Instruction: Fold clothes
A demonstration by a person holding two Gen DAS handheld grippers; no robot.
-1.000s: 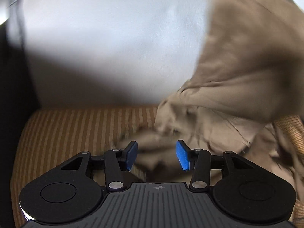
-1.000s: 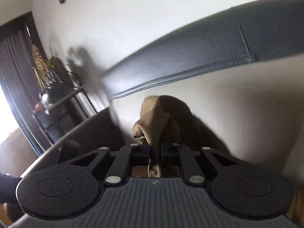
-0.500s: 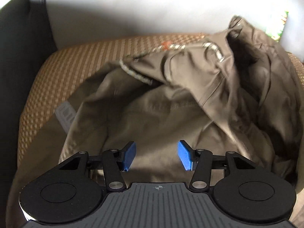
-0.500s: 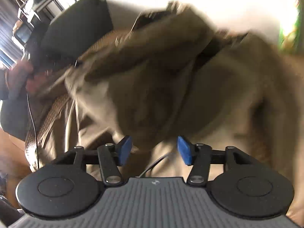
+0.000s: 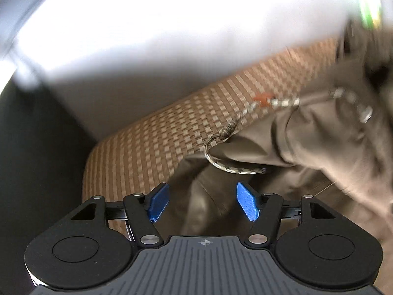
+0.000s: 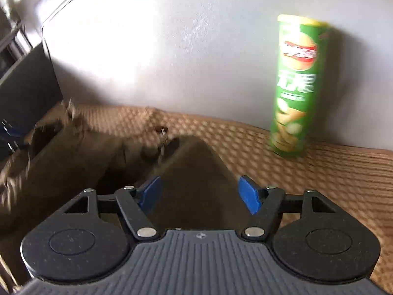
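Both the left gripper and right gripper are seen spread, nothing held. The drawcord of the rumpled brown garment could be snagged; the chip can (1 o'clock) might be toppled.

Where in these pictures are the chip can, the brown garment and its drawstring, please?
chip can [image 6: 296, 86]: right wrist view, middle of label.
brown garment [image 5: 326, 142]: left wrist view, bunched fabric.
drawstring [image 5: 228, 168]: left wrist view, cord loop.

The left handheld gripper has a ribbed dark grey body with a small crosshair mark, two round black discs at its sides and black linkage arms pinned by silver screws. Its two fingertips are flat bright blue pads. The right handheld gripper looks identical, with the same blue pads.
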